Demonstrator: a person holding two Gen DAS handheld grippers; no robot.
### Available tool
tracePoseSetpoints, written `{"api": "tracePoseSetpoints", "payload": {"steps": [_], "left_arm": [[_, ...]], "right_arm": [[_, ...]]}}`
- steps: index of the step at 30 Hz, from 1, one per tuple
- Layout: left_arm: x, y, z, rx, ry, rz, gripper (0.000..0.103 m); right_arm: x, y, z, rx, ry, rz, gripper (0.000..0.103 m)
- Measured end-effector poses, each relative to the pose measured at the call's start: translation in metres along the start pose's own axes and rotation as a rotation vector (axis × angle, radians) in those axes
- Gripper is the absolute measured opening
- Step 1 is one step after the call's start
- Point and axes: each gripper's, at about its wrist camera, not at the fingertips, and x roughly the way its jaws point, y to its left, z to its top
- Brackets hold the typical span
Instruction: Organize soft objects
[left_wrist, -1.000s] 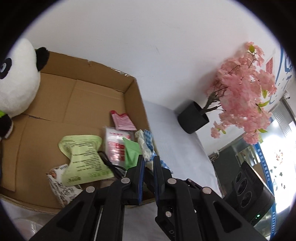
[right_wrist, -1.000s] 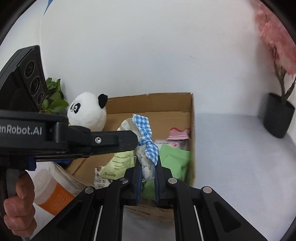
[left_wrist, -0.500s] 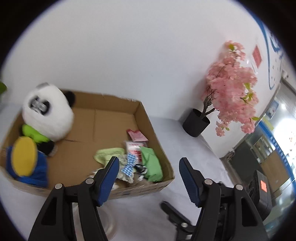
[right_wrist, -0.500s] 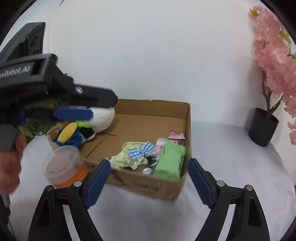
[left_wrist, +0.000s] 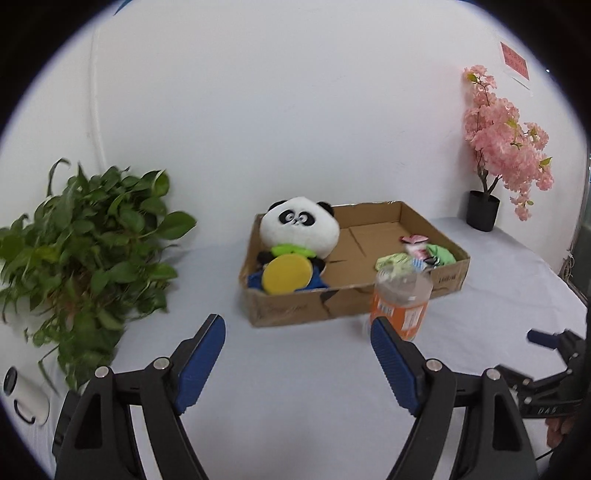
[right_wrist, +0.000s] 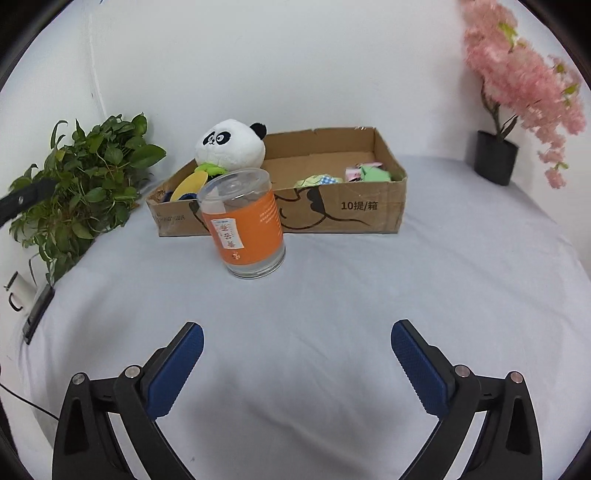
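Both the left hand-held gripper (left_wrist: 297, 334) and right hand-held gripper (right_wrist: 297, 341) are opening wide, empty, above the white worktop (right_wrist: 332, 288); the plush panda (right_wrist: 231, 144) and small soft items (right_wrist: 364, 173) sit in the cardboard box (right_wrist: 343, 212) behind a clear orange-labelled jar (right_wrist: 245, 225).

Each hand-held gripper (right_wrist: 297, 345) has black linkage arms, silver screws and ribbed blue pads (right_wrist: 173, 373)

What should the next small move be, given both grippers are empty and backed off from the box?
Probably pause and look for leftovers. The panda plush, the checked cloth and the packets already lie in the cardboard box. Only the clear jar stands outside, and it looks rigid. The left gripper and right gripper are opening with nothing between them.
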Motion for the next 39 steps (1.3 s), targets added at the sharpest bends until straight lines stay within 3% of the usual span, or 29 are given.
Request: {"api": "tracePoseSetpoints", "payload": {"steps": [5,8,14,19,22,39], "left_arm": [[-0.027,0.007,-0.023,-0.097,-0.024,-0.024,0.081],[-0.029,-0.006,-0.035,-0.096,-0.039,-0.015,0.081],[-0.016,-0.035,-0.048,-0.094,-0.007,-0.065,0.081],[-0.001,-0.044,-0.053,-0.129,0.028,-0.111,0.081],[0.006,-0.048,-0.057,-0.126,0.037,-0.105,0.081],[0.046,-0.052,-0.064,-0.147,0.088,-0.068,0.081]], "right_arm": [[-0.046,0.028,-0.024,-0.078,-0.074,-0.091,0.102],[-0.065,0.036,-0.028,-0.105,-0.104,-0.129,0.102],[-0.083,0.031,-0.028,-0.093,-0.128,-0.149,0.102],[-0.079,0.022,-0.025,-0.11,-0.145,-0.143,0.102],[-0.074,0.018,-0.024,-0.11,-0.15,-0.107,0.102],[-0.031,0.013,-0.02,-0.133,-0.154,-0.124,0.102]]}}
